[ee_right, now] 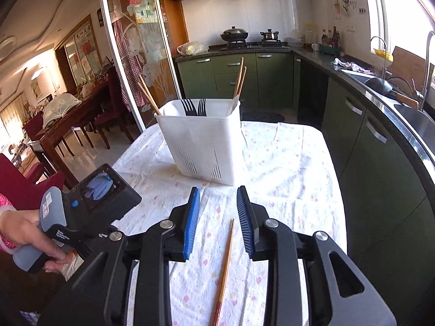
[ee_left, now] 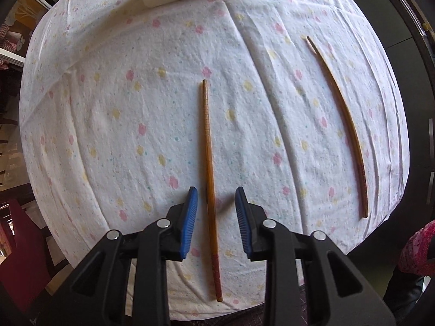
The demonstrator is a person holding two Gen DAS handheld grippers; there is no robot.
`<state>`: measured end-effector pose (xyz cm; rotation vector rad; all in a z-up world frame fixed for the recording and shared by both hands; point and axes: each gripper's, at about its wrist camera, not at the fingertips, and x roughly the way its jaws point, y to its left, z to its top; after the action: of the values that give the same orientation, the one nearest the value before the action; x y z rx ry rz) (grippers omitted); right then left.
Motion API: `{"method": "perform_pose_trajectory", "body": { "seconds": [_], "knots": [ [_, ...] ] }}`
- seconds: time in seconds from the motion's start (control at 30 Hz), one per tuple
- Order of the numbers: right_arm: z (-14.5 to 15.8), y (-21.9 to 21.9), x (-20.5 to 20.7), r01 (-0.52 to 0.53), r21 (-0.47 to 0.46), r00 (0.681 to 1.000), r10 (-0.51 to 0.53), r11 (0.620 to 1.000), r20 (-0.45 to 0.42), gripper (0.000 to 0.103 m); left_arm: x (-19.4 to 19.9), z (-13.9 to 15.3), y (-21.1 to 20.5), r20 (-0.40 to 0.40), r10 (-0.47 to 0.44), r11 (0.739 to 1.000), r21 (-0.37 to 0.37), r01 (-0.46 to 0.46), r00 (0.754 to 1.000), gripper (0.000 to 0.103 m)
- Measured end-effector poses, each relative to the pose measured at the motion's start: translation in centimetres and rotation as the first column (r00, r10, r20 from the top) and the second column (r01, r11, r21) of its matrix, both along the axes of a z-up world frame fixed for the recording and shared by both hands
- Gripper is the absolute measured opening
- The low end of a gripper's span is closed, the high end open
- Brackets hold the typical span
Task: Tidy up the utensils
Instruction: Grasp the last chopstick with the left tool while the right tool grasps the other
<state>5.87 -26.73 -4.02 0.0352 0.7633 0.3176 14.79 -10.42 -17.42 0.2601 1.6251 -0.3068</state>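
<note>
The worktop [ee_left: 108,103] is draped in a white cloth with small pink and yellow flowers; its right edge and near edge drop off to dark floor in the left wrist view, and most of the cloth lies bare around the pieces. At the far end stands a white slotted caddy [ee_right: 201,141], with two black forks [ee_right: 193,106] and several chopsticks [ee_right: 239,81] leaning upright in it. Wide bare cloth separates it from both grippers.

The left gripper [ee_left: 216,194] hovers low over the near end of the worktop, jaws spread, with a brown chopstick [ee_left: 208,146] lying flat between the blue pads [ee_left: 190,220]; whether the pads touch it cannot be told. Its long axis runs straight away toward the caddy, red-banded end nearest the camera. A second chopstick [ee_left: 345,125] lies well apart to the right, close to the right edge, roughly parallel.

The right gripper [ee_right: 217,194] has its jaws spread too, gripping nothing, above that second chopstick [ee_right: 227,266], which points toward the caddy.

Small white lettering on the left gripper's handle [ee_right: 62,235] is too blurred to read.
</note>
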Motion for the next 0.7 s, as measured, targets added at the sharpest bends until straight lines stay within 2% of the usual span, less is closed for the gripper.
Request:
{"method": "perform_pose_trajectory", "body": {
  "seconds": [0.03, 0.07, 0.1, 0.13, 0.17, 0.23, 0.37, 0.43, 0.5, 0.6, 0.7],
  "knots": [
    [-0.4, 0.1, 0.1, -0.013, -0.008, 0.999, 0.012, 1.0, -0.035, 0.031, 0.0, 0.0, -0.1, 0.001, -0.003, 1.0, 0.004, 0.003, 1.0, 0.027],
    [-0.9, 0.2, 0.4, -0.028, -0.018, 0.997, 0.026, 0.999, -0.069, 0.04, 0.0, 0.0, -0.3, 0.002, -0.007, 1.0, 0.009, 0.007, 1.0, 0.027],
    [-1.3, 0.4, 0.5, -0.042, -0.026, 0.994, 0.04, 0.999, -0.099, 0.05, -0.1, 0.0, -0.4, 0.002, -0.009, 1.0, 0.012, 0.009, 1.0, 0.022],
    [-1.8, 0.6, 0.5, -0.057, -0.036, 0.99, 0.052, 0.998, -0.128, 0.054, 0.0, -0.2, -1.3, 0.001, -0.007, 1.0, 0.013, 0.007, 1.0, 0.015],
    [-2.2, 0.9, 0.6, -0.071, -0.05, 0.985, 0.063, 0.996, -0.158, 0.057, 0.0, -0.2, -1.3, -0.003, -0.001, 1.0, 0.011, 0.001, 1.0, 0.013],
    [-3.1, 1.2, 0.9, -0.093, -0.068, 0.972, 0.076, 0.993, -0.223, 0.058, -0.2, -0.5, -1.7, -0.008, 0.007, 1.0, 0.001, -0.007, 1.0, 0.007],
    [-5.7, 1.8, 2.4, -0.135, -0.106, 0.923, 0.086, 0.985, -0.375, 0.059, 0.1, -0.8, -1.0, -0.009, 0.016, 1.0, -0.013, -0.016, 1.0, 0.007],
    [-7.2, 2.2, 3.3, -0.151, -0.145, 0.891, 0.071, 0.978, -0.449, 0.053, 0.2, -0.9, -0.7, -0.006, 0.017, 1.0, -0.012, -0.017, 1.0, 0.007],
    [-9.0, 2.4, 4.2, -0.171, -0.154, 0.845, 0.064, 0.973, -0.531, 0.031, 0.3, -1.0, -0.6, -0.006, 0.014, 1.0, -0.01, -0.015, 1.0, 0.007],
    [-11.1, 2.9, 5.2, -0.191, -0.19, 0.791, 0.036, 0.963, -0.611, 0.021, 0.4, -0.8, -0.3, -0.004, 0.011, 1.0, -0.007, -0.012, 1.0, 0.007],
    [-12.3, 3.2, 6.0, -0.19, -0.224, 0.763, 0.0, 0.956, -0.646, 0.021, 0.7, -0.7, -0.3, -0.005, 0.012, 1.0, -0.005, -0.012, 1.0, 0.007]
  ]
}}
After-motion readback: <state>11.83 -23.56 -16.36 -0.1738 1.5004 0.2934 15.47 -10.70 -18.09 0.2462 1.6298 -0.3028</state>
